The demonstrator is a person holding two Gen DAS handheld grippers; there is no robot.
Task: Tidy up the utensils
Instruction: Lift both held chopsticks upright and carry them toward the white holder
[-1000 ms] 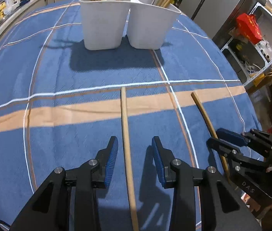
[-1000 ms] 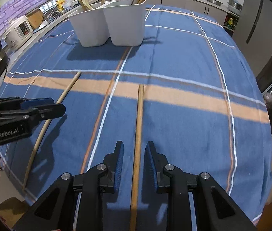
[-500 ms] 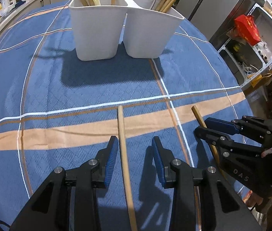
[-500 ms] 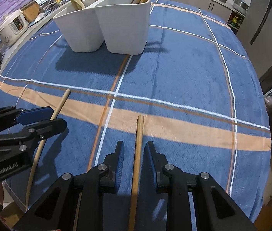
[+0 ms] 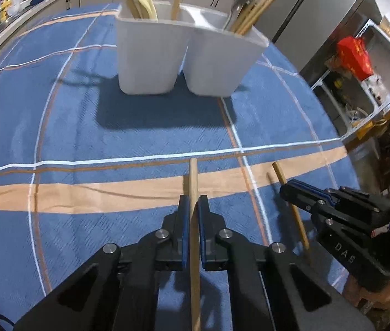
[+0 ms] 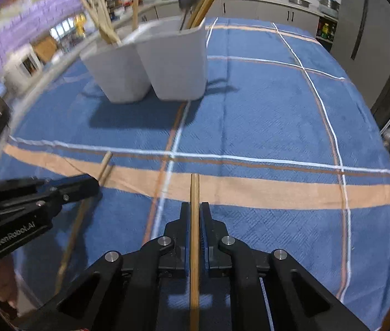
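Sticks, one in each gripper: our left gripper has just closed its jaws on one stick, our right gripper on another, above the bench. Light, stiff, smooth wood; held near the tip, it may pivot.

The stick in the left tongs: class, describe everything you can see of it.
The stick is a slim, round, pale wooden rod, plain and straight. The left tongs have just closed on it, blue pads pressing both sides a little below its blunt tip, which points over the tablecloth's orange stripe toward the white bins. Its lower end runs out of view.
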